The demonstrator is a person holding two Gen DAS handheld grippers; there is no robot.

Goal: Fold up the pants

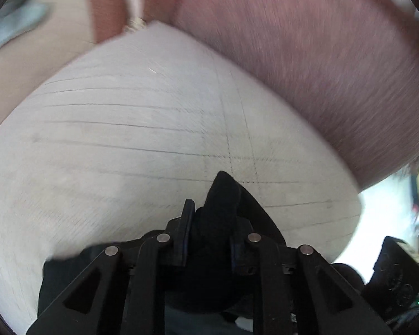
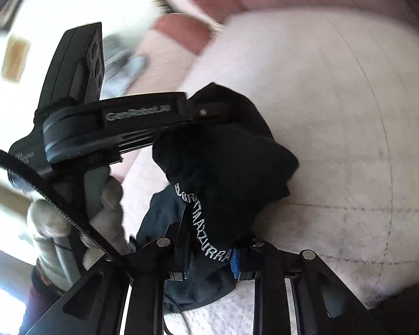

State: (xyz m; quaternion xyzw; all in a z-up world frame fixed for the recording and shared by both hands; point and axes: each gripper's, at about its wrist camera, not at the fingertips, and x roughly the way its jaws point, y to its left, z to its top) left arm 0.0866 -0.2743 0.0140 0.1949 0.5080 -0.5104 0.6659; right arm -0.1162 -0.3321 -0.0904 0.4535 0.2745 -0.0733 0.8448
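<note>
I see both grippers clamped on the black pants [image 2: 223,164]: left gripper [image 1: 209,240], right gripper [image 2: 209,254]. Fabric bunched above the white mat [image 1: 125,139]. Folding barely begun, I judge; no neat fold yet.

Matt black fleecy cloth pants [image 2: 226,162] with stitched white lettering; pale, faintly lined quilted bedcover [image 1: 125,128]; dusty-pink ribbed fabric blanket [image 1: 307,55]; matt black plastic grippers [image 1: 209,223] with shiny metal pins
</note>
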